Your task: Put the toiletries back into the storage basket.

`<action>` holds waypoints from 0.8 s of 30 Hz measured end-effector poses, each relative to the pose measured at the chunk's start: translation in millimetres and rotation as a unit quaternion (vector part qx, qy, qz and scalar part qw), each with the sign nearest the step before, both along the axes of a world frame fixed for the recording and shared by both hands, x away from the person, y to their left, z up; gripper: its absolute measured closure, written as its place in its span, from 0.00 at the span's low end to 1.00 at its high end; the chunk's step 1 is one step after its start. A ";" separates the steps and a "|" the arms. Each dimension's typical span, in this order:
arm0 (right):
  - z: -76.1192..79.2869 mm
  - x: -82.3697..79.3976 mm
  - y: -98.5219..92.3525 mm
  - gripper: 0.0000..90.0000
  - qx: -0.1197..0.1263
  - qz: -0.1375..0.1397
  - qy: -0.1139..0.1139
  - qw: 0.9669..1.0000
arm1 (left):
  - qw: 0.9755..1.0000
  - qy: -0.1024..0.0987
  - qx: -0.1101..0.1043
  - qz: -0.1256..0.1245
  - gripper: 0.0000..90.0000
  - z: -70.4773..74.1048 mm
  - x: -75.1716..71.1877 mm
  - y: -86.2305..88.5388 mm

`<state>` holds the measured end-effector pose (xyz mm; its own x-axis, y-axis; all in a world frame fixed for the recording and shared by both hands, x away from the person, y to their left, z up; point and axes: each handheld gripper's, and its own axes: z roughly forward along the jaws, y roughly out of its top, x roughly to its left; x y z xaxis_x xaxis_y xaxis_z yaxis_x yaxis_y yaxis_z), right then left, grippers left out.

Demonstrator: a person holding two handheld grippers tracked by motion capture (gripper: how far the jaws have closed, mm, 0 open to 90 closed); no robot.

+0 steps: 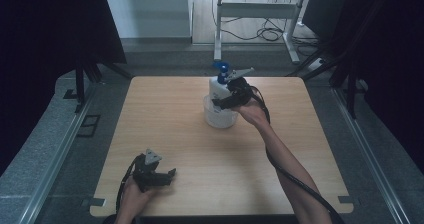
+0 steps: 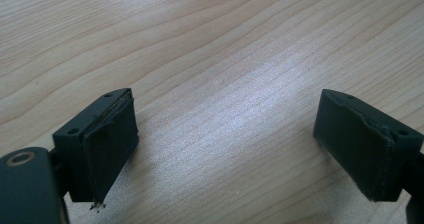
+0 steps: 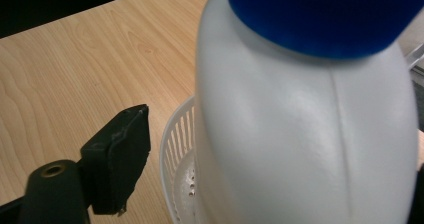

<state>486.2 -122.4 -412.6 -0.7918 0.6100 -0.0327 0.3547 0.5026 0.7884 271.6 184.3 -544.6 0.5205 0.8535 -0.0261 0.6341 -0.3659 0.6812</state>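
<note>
The right gripper (image 1: 223,100) is gripping the white bottle (image 1: 218,88) in the basket (image 1: 219,118); the left gripper (image 1: 167,176), well nearer than the basket, is gaping wide.

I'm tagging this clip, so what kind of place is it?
Probably a lab recording station: a bare wooden table ringed by black curtains, with loose cables on the floor behind.

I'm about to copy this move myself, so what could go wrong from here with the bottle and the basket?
The bottle stands tall in the small white basket, so a sideways pull by the right gripper could tip both over. The bottle looks smooth and rounded, so it may slip from the jaws. The left gripper is far off, open, and cannot steady the basket.
</note>
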 end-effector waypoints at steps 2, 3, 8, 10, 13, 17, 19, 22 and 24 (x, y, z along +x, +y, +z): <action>2.4 -1.0 -0.4 0.15 0.002 0.001 -0.001 1.000 | 1.000 0.000 0.000 0.000 0.11 0.0 0.0 0.0; 3.8 -1.7 -0.7 0.15 0.002 0.000 -0.004 1.000 | 1.000 0.000 0.000 0.000 0.11 0.0 0.0 0.0; 10.1 -6.0 -1.9 0.13 0.000 -0.003 -0.008 1.000 | 1.000 0.000 0.000 0.000 0.11 0.0 0.0 0.0; 12.0 -7.5 -3.2 0.12 -0.001 -0.004 -0.010 1.000 | 1.000 0.000 0.000 0.000 0.11 0.0 0.0 0.0; 14.7 -9.3 -5.3 0.08 -0.001 -0.009 -0.012 1.000 | 1.000 0.000 0.000 0.000 0.11 0.0 0.0 0.0; 17.7 -11.1 -9.0 0.06 -0.005 -0.012 -0.016 1.000 | 1.000 0.000 0.000 0.000 0.11 0.0 0.0 0.0; 19.2 -11.9 -11.1 0.05 -0.003 -0.013 -0.016 1.000 | 1.000 0.000 0.000 0.000 0.11 0.0 0.0 0.0; 21.1 -13.5 -13.5 0.03 -0.004 -0.015 -0.018 1.000 | 1.000 0.000 0.000 0.000 0.11 0.0 0.0 0.0; 22.5 -14.9 -14.9 0.02 -0.005 -0.016 -0.019 1.000 | 1.000 0.000 0.000 0.000 0.11 0.0 0.0 0.0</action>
